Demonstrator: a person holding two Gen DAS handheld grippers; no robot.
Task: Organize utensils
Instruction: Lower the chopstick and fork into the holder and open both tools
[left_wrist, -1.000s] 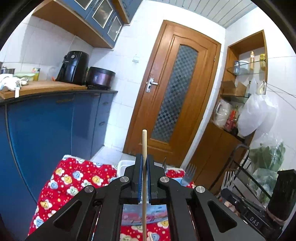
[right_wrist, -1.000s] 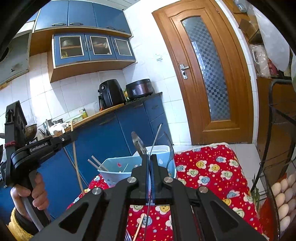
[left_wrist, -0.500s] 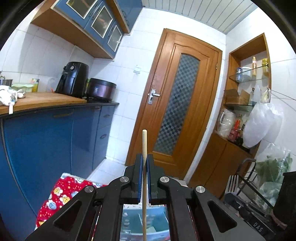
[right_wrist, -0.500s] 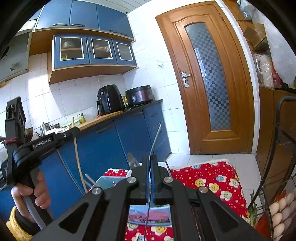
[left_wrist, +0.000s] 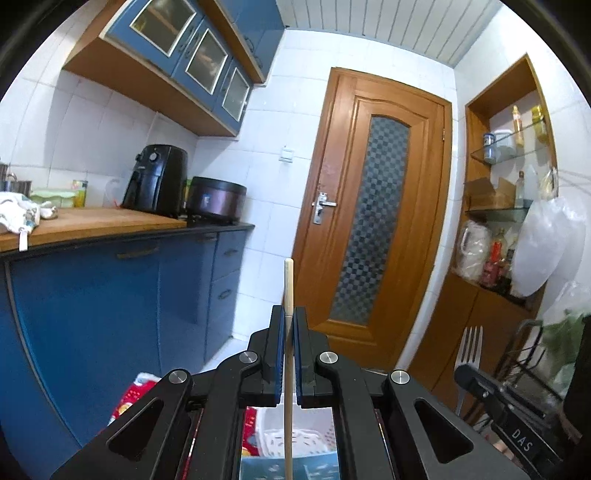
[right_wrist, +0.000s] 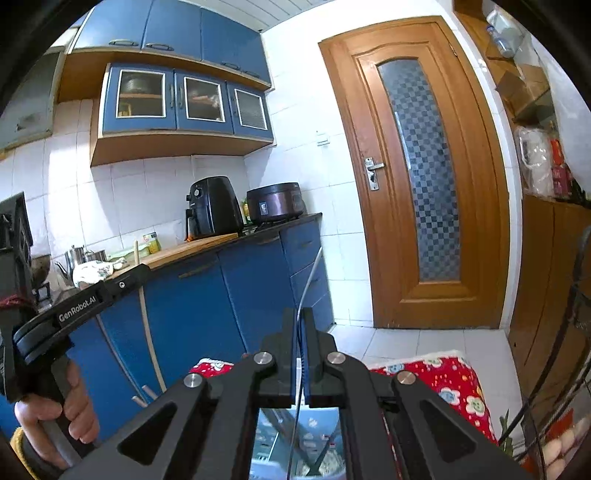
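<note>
Two grippers are raised: the left gripper (left_wrist: 289, 325) clamps an upright wooden chopstick (left_wrist: 288, 284), the right gripper (right_wrist: 300, 325) clamps an upright fork (left_wrist: 468, 349), both above the white basket (left_wrist: 295, 435).

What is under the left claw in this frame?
Below the left claw, which is shut on a wooden chopstick, a white perforated basket and a strip of red patterned cloth show. The claw's body covers most of both, so the basket's contents are hidden.

air fryer (left_wrist: 155, 179) left of cooker (left_wrist: 216, 199) on counter (left_wrist: 92, 221), door (left_wrist: 369, 221) right.
</note>
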